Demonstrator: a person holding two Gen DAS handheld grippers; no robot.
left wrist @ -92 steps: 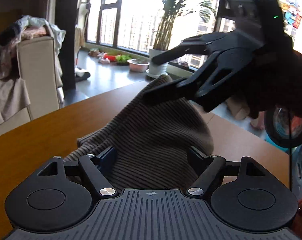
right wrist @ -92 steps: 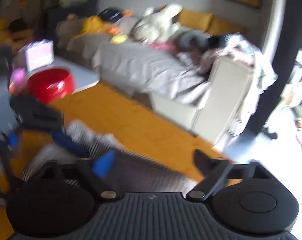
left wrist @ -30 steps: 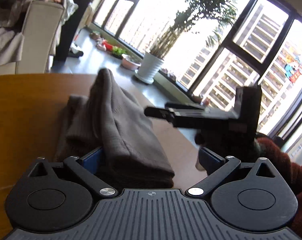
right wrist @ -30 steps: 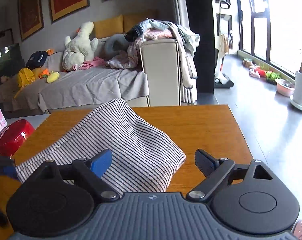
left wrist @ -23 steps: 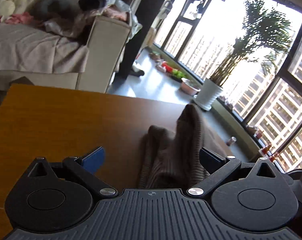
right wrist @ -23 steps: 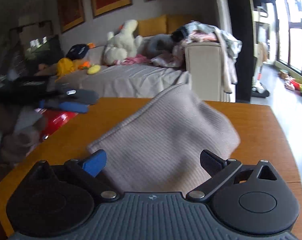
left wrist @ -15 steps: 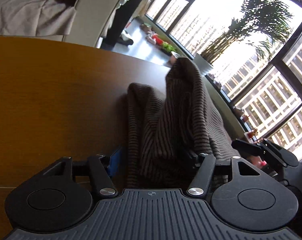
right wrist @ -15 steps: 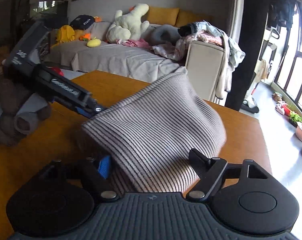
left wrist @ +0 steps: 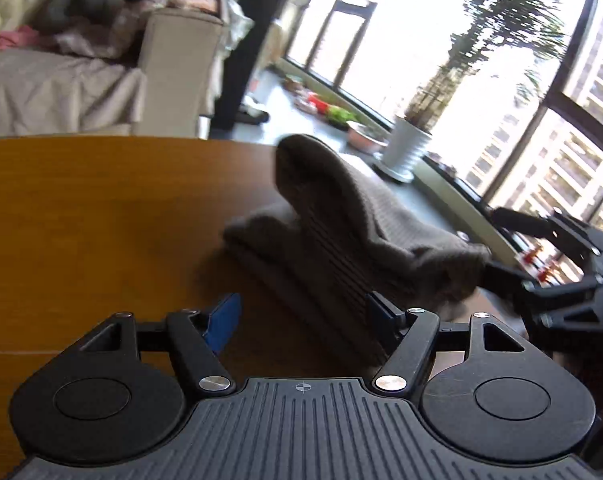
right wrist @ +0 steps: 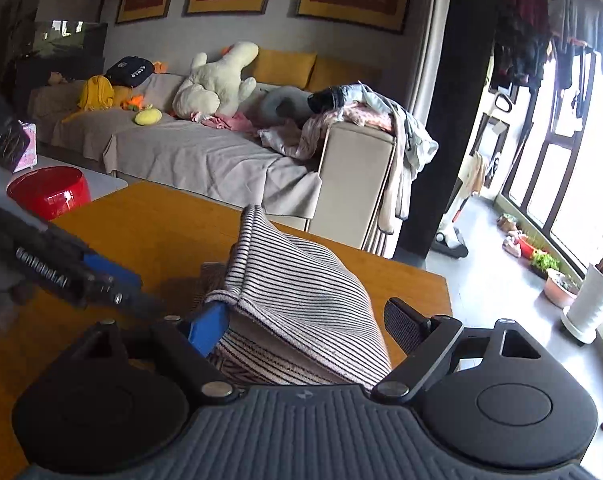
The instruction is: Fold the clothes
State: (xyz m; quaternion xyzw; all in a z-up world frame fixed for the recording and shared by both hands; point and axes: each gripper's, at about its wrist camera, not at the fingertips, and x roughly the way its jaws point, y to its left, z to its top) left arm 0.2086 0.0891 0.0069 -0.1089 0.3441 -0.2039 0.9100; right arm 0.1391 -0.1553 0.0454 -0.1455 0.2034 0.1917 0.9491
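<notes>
Sofa (right wrist: 205, 156) only from right wrist

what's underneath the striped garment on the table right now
The striped garment lies folded on the wooden table; bare tabletop shows around it. Whatever sits directly beneath the folded layers is covered, so I cannot tell.

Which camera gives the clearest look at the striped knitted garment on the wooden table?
The right wrist view: the striped knitted garment is sharp and well lit, showing its dark stripes and hemmed edge, folded in layers on the wooden table. The left wrist view shows it blurred and backlit by the windows, a brownish humped fold with faint stripes.
</notes>
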